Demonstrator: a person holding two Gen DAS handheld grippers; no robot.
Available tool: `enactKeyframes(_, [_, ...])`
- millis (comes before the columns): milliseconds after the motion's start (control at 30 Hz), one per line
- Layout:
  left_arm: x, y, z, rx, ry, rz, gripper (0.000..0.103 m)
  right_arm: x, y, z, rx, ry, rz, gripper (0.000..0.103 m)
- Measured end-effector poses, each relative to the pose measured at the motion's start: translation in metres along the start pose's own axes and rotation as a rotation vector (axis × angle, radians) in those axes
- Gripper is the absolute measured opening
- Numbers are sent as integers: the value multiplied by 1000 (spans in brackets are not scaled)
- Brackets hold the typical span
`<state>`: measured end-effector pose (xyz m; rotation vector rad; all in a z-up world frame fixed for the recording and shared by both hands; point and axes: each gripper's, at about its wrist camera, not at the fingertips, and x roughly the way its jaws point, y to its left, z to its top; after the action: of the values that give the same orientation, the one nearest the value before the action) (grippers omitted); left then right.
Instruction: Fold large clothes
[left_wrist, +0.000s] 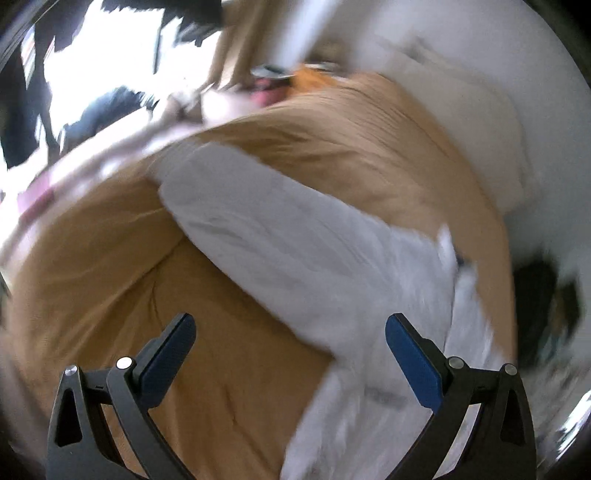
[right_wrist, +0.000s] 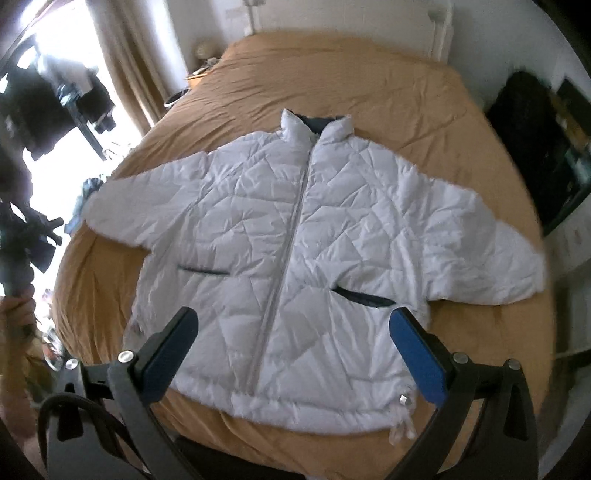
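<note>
2 grippers, both wide open and empty, over the jacket (right_wrist: 295, 236).
I see its zip running away from my right gripper (right_wrist: 293, 341); the left gripper (left_wrist: 290, 345) sits nearer a sleeve (left_wrist: 295, 243).

Wide bed under a wrinkled tan cover (right_wrist: 369, 88), stretching ahead of both fingers. Spread flat on it: 1 white quilted puffer jacket (right_wrist: 295, 236), zipped, sleeves out, hem between the fingertips.
</note>
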<state>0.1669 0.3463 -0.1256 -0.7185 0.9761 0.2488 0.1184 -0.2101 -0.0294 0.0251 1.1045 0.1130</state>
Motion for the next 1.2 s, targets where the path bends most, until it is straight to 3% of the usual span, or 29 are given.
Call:
enactKeyframes(100, [51,57,44,-169,22,-24,102,34,-22,28,70,20,23,103])
enactKeyframes(200, [94,90,70,-255,19,-21,101,61,-36,47,92,4,-6,103])
enactKeyframes(367, [150,125,94,-416,0,-218,101,110,-56,56,107,33,-48,103])
enactKeyframes(433, [169,129,100,-443,13,-267,101,131,-64,54,109,75,-66,103])
enactKeyframes(533, [174,123,106,-385,-16,-205,98,151,-75,46,148,108,-85,103])
enactKeyframes(600, [167,118,112,-331,-55,-152,62,159,-83,37,199,121,-57,103])
enactKeyframes(633, [169,119,115,-317,-47,-120,16,162,-86,33,223,128,-41,103])
enactKeyframes(700, [167,123,116,-326,-33,-116,10,167,-88,25,256,151,-23,103])
enactKeyframes(767, [154,121,114,-308,-77,-146,7,170,-91,18,285,166,-6,103])
enactKeyframes(833, [131,110,106,-248,-150,-146,6,169,-93,14,302,156,-4,103])
enactKeyframes(967, [74,62,97,-124,-283,-221,5,153,-99,16,307,78,-17,103])
enactKeyframes(1133, [11,-60,71,59,-384,-389,6,128,-111,23,313,-83,-51,103])
enactKeyframes(1200, [14,-117,52,123,-360,-438,6,124,-117,21,314,-137,-76,103])
